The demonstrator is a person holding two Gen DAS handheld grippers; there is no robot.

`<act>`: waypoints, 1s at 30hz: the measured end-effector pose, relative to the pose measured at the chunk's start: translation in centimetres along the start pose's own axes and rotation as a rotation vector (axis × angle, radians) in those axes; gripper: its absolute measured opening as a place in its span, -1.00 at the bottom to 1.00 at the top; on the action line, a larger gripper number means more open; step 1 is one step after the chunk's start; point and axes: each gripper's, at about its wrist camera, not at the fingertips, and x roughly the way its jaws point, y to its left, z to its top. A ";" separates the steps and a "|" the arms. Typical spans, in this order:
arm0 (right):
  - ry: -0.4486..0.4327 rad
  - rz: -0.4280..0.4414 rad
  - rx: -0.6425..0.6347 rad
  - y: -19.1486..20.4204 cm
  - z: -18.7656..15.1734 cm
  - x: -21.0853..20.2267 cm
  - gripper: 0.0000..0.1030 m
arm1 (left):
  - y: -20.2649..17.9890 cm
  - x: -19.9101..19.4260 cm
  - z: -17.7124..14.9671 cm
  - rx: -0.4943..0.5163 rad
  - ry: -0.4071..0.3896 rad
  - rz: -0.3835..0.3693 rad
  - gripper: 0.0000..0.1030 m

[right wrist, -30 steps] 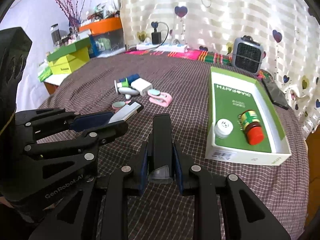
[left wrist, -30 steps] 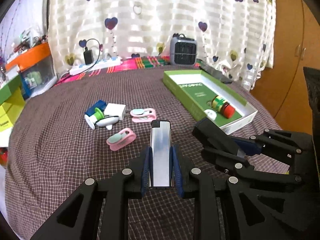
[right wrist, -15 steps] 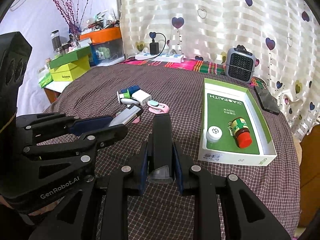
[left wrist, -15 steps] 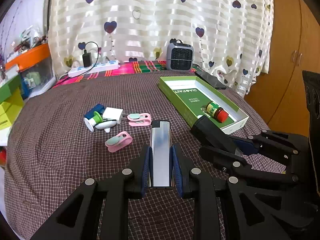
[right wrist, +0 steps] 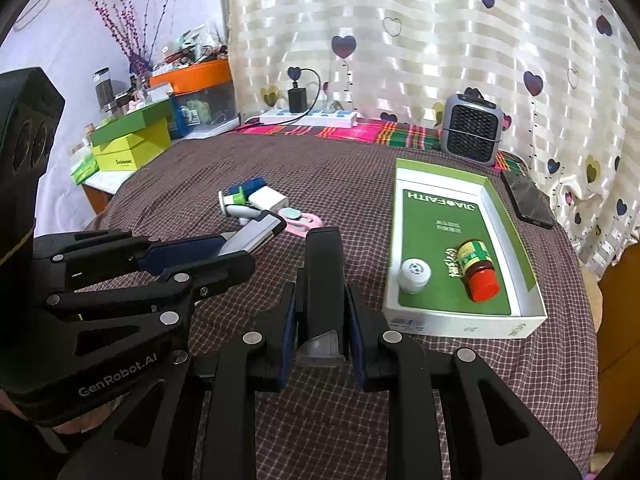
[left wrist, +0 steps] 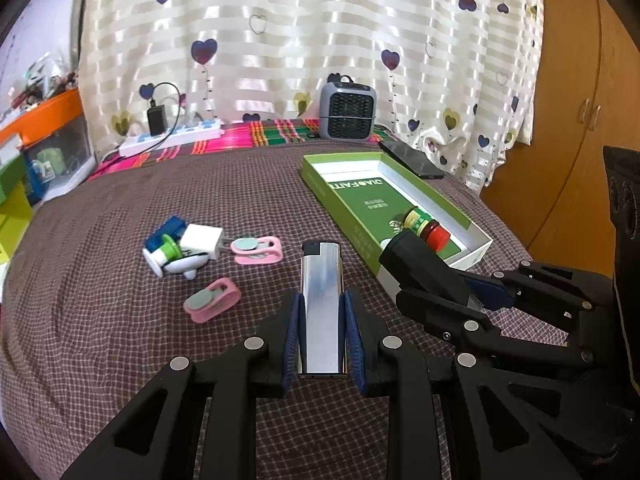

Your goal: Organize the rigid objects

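Note:
My left gripper is shut on a silver lighter that stands upright between its blue pads above the checked tablecloth. My right gripper is shut on a black oblong block. The two grippers hover side by side; the right one shows in the left wrist view, the left one in the right wrist view. To the right lies a green box tray with a red-capped bottle and a white round cap inside. Two pink clips lie ahead.
A small heap with a white charger and a blue piece lies left of the clips. A grey heater, a power strip and a black phone line the far edge. Stacked boxes stand at the left.
Both views have pulled back and tilted up slightly, so the tray and the clips look a little farther off. Both grips are unchanged.

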 end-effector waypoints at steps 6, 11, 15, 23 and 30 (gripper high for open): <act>-0.002 -0.011 0.025 -1.8 0.2 0.2 -0.53 | -1.1 1.0 1.1 0.005 0.005 -0.030 -0.58; -0.009 -0.028 0.049 -3.4 0.3 -0.1 -0.52 | -2.3 1.7 1.9 0.021 0.001 -0.052 -0.58; -0.011 -0.046 0.074 -4.9 0.2 -0.2 -0.52 | -2.9 2.2 2.2 0.019 0.007 -0.061 -0.58; -0.010 -0.084 0.124 -7.7 0.1 -0.3 -0.52 | -3.6 3.5 3.1 0.013 0.017 -0.077 -0.58; -0.001 -0.103 0.151 -9.7 0.0 0.3 -0.53 | -4.2 4.9 3.8 0.005 0.029 -0.094 -0.58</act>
